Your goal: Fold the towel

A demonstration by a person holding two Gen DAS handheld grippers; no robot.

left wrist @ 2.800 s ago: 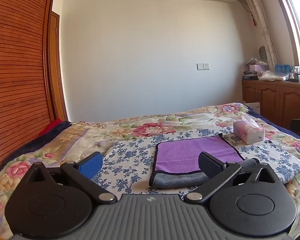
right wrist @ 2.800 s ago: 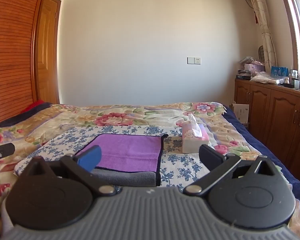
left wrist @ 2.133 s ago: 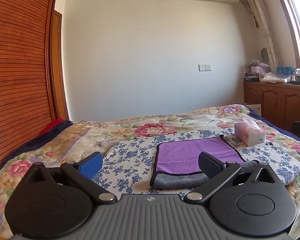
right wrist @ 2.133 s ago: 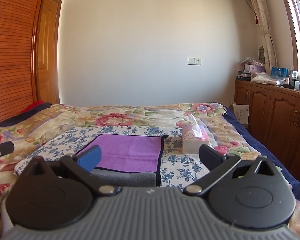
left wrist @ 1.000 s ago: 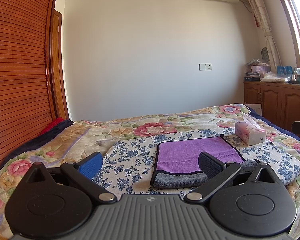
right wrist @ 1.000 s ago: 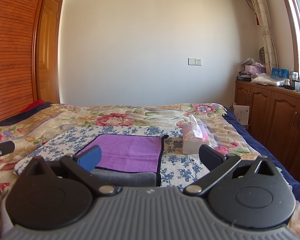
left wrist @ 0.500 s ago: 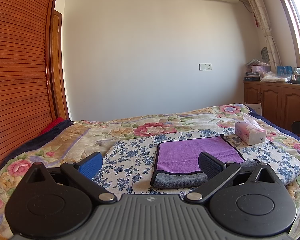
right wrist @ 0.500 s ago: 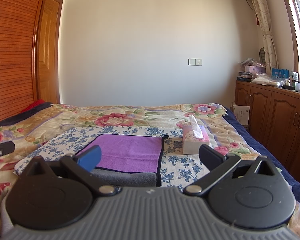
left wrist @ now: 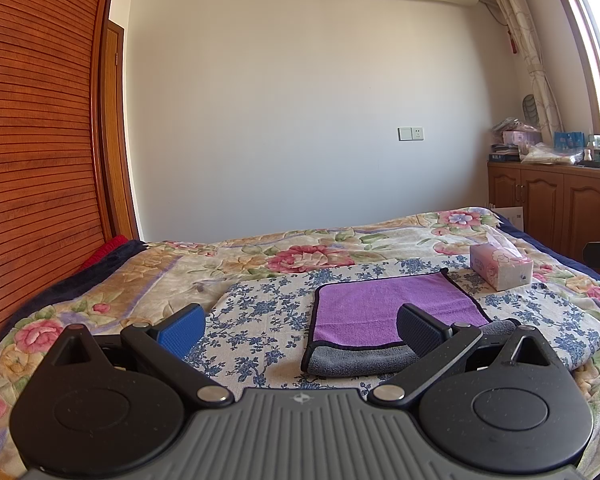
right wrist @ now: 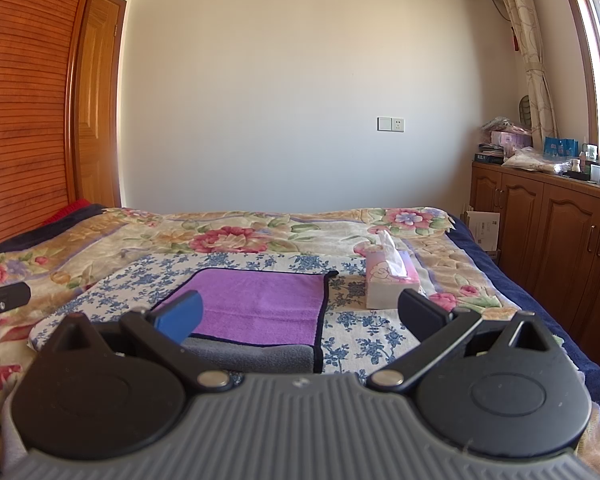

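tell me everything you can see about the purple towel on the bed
The towel looks like soft microfibre, purple on the upper face and grey underneath, with a dark bound edge. It lies flat on the blue-flowered cloth, its near edge turned back so a grey band shows. A small dark loop sits at its far right corner. Nothing grips it: both tongs, left and right, are open and short of it.

Tissue box (right wrist: 392, 286) on floral bedspread (right wrist: 236, 236)

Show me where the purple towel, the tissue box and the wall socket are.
purple towel (left wrist: 384, 302), left wrist view, middle of the purple face.
tissue box (right wrist: 390, 284), right wrist view, top of the pink box.
wall socket (right wrist: 391, 124), right wrist view, centre of the white plate.
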